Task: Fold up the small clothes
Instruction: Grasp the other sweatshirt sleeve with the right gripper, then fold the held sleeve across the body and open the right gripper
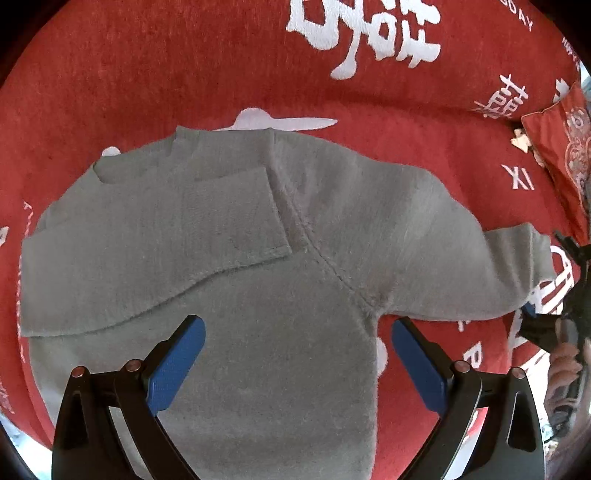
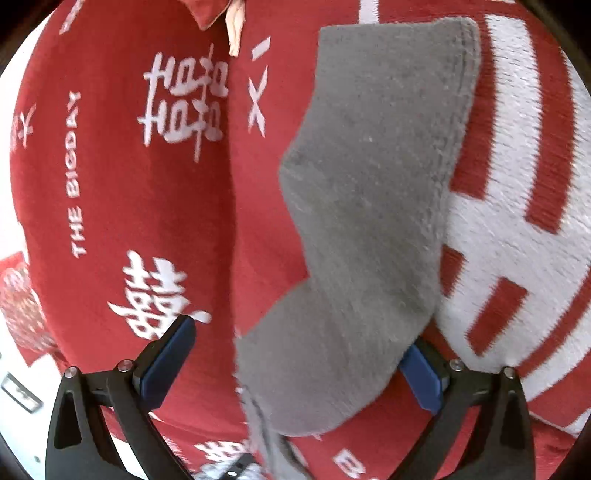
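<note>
A small grey fuzzy sweater (image 1: 236, 288) lies flat on a red blanket with white characters (image 1: 147, 81). One sleeve (image 1: 192, 229) is folded across the chest; the other sleeve (image 1: 461, 258) stretches out to the right. My left gripper (image 1: 297, 362) is open and empty, hovering over the sweater's lower body. My right gripper (image 2: 299, 365) is open, with the outstretched grey sleeve (image 2: 376, 206) lying between its fingers, the cuff at the far end. The right gripper also shows at the right edge of the left wrist view (image 1: 554, 317), beside the sleeve end.
A red patterned cushion (image 1: 565, 155) sits at the far right, seen also at the left edge of the right wrist view (image 2: 22, 310). A small beige item (image 2: 236, 26) lies on the blanket near it. White floor (image 2: 18, 398) shows past the blanket's edge.
</note>
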`<state>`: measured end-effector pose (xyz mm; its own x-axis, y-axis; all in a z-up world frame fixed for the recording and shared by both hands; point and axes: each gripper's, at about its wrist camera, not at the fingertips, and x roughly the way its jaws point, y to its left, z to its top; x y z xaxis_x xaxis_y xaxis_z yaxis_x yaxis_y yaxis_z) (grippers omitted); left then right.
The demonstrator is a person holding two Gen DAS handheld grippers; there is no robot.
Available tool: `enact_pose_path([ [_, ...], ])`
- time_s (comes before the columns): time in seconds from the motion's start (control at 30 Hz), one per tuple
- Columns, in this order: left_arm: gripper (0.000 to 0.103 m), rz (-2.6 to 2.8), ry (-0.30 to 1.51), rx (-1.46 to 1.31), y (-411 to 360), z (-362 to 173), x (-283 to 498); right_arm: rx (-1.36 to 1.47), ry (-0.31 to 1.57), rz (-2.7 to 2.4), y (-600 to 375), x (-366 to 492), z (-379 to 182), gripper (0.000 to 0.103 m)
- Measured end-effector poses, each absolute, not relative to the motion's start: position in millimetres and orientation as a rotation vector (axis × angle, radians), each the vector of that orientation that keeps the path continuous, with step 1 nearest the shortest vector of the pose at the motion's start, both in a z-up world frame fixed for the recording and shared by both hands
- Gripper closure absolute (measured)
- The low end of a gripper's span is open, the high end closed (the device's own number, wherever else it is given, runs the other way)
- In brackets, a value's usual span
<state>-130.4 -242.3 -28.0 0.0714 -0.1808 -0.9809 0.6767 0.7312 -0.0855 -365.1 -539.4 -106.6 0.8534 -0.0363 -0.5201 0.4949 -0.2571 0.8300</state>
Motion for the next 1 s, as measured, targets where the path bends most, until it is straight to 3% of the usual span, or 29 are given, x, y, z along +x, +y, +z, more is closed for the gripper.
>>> enact_pose_path([
  [0.03,0.002,-0.669,1.357,0.455,-241.7,-29.2,-129.0,1.794,0.337,-0.521,-540.0,-367.1,-109.2,0.015],
  [0.07,0.002,-0.659,1.359,0.454,-240.2,-29.9,-128.3,1.844,0.323,-0.523,-539.6,-369.4,-114.8,0.044],
  [0.1,0.002,-0.644,1.359,0.451,-237.3,-30.6,-125.9,1.892,0.310,-0.523,-538.8,-372.2,-121.0,0.062],
  [0.13,0.002,-0.629,1.358,0.448,-234.5,-30.7,-124.1,1.938,0.284,-0.517,-537.1,-374.5,-127.3,0.097],
  [0.3,0.002,-0.591,1.368,0.406,-214.4,-29.0,-109.9,1.915,0.219,-0.458,-538.1,-369.2,-115.9,0.097],
  [0.53,0.002,-0.565,1.366,0.363,-175.7,-27.2,-84.0,1.712,0.263,-0.270,-543.0,-301.4,-49.6,0.097],
  [0.8,0.002,-0.502,1.299,0.274,-91.6,-9.9,-42.0,1.248,0.573,-0.099,-459.1,-150.3,32.3,0.097],
  [1.0,0.002,-0.426,1.255,0.285,-20.2,-12.7,-3.9,0.937,0.880,0.032,-330.2,-29.8,13.5,0.097],
])
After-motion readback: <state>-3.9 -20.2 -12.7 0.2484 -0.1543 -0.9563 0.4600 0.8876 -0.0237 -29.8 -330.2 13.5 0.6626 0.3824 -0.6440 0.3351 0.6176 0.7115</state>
